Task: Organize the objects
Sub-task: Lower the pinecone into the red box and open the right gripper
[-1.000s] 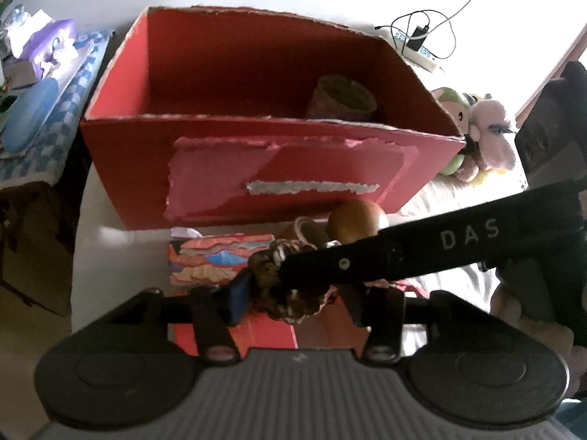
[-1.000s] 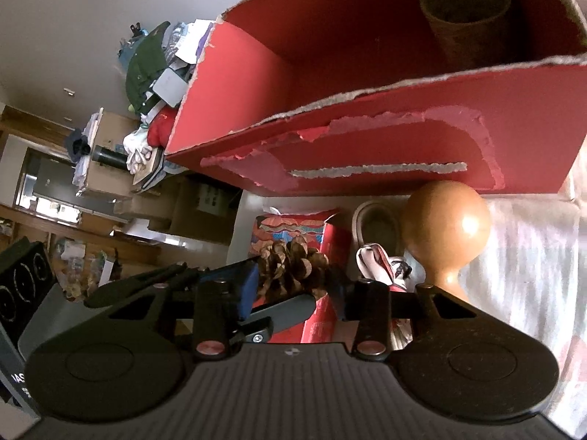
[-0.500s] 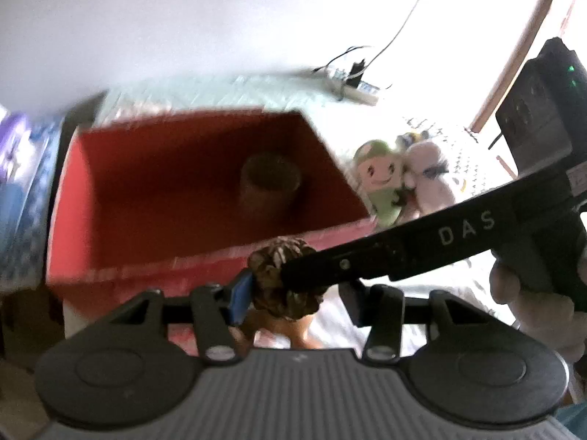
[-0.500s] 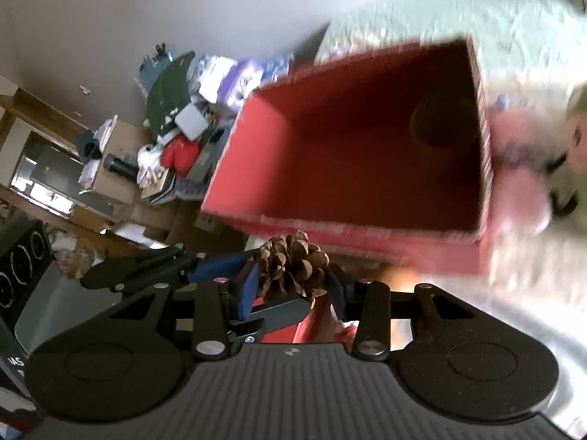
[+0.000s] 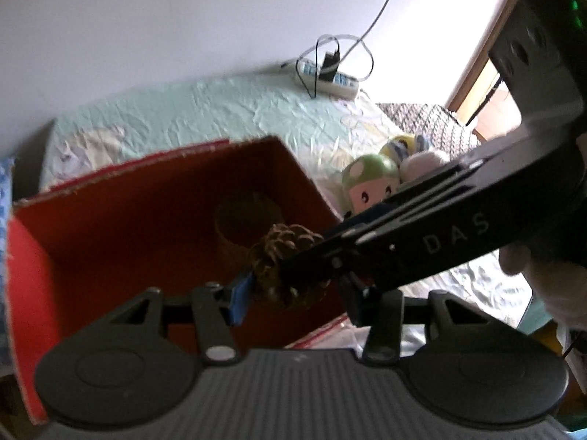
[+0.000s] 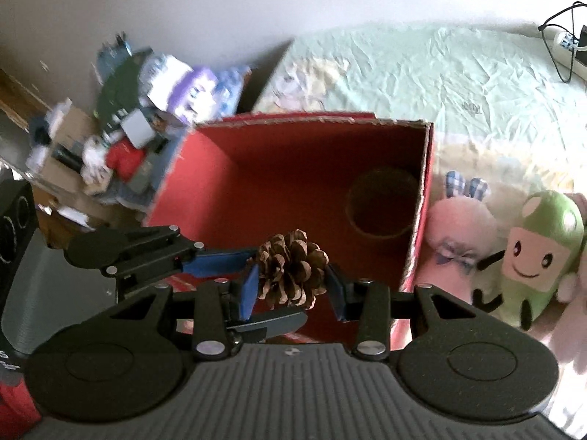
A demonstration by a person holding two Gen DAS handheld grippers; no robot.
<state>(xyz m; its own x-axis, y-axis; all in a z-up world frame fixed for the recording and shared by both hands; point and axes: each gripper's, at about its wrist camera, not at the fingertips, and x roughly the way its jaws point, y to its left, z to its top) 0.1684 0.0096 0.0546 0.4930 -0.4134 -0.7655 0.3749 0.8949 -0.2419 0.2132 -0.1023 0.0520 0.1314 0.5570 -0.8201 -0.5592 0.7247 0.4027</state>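
Pinecone, brown, dry, open-scaled (image 6: 291, 269), is clamped between both pairs of blue-padded tongs: right gripper (image 6: 293, 288) and left gripper (image 5: 290, 293) pinch it together, above the near rim of the red cardboard box (image 6: 423, 198). Step: transfer into box. Next, judged: carry forward over the interior, lower, release. Grippers level, crossing sideways.

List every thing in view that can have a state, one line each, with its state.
pine cone: held in the air over the box, between both grippers' fingers.
right gripper: shut on the pine cone.
left gripper: shut on the pine cone.
red box: open-topped, upright.
brown pot: upright inside the box, looks empty.
power strip: charger plugged in.
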